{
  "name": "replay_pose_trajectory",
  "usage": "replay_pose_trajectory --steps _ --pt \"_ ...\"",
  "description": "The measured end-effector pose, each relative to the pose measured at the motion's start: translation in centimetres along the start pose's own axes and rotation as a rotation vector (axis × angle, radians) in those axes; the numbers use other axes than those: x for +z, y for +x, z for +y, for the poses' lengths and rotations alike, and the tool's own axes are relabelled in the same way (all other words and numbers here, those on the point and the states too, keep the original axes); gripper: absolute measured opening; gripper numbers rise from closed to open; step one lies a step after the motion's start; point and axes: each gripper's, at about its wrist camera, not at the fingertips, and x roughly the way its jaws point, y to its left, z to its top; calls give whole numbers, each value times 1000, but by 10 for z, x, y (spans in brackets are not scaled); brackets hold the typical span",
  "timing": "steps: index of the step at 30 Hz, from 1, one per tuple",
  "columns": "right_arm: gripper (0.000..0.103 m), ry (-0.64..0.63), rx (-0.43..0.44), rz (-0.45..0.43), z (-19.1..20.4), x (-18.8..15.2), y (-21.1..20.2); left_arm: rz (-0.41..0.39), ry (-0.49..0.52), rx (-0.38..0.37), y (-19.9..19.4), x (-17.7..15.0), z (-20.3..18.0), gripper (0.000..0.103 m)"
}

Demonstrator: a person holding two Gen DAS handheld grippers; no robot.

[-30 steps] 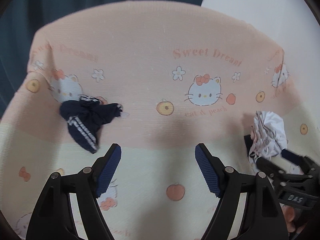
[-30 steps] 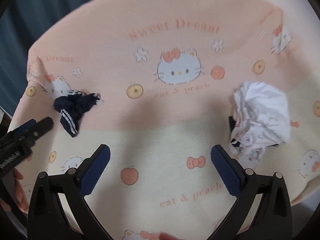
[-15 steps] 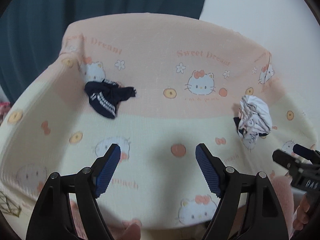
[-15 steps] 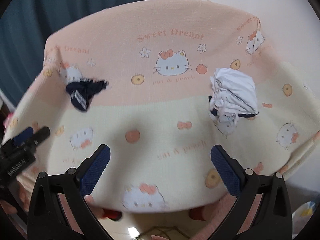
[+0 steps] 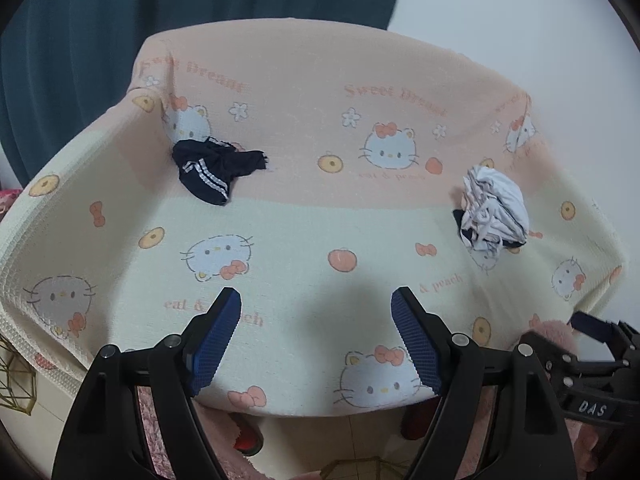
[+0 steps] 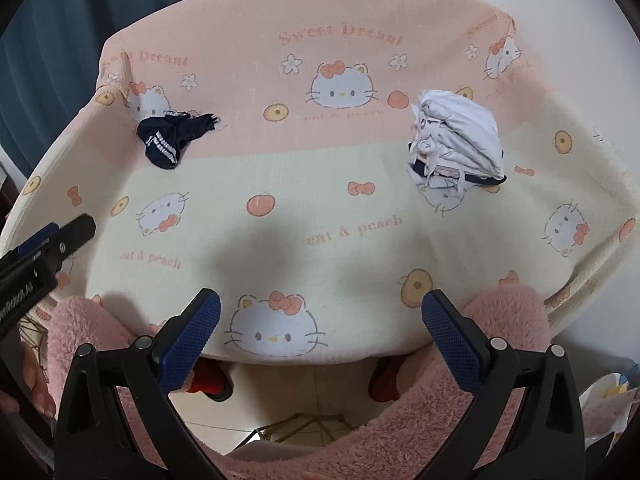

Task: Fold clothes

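On the far left of the blanket (image 5: 304, 236), where the pink band meets the cream one, lies the crumpled navy garment (image 5: 214, 170) with its white stripes, and well apart from it on the right sits the bunched white garment (image 5: 494, 210), a dark edge showing under it. Both lie loose on the cloth, touched by neither tool. I hold my left gripper (image 5: 316, 340) above the near edge of the blanket, jaws spread wide and gripping nothing. My right gripper (image 6: 320, 340) hangs over the same near edge, likewise released and empty, its blue pads (image 6: 190, 340) far apart. Below both I see my fuzzy pink sleeves (image 6: 508, 312). Behind the blanket hangs a dark teal curtain (image 5: 120, 32) beside a white wall (image 5: 520, 28)
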Motion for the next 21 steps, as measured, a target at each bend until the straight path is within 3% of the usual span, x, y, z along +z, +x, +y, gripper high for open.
replay_pose_trajectory --steps 21 --pt "102 14 -8 14 -10 -1 6 1 -7 -31 3 -6 -8 81"
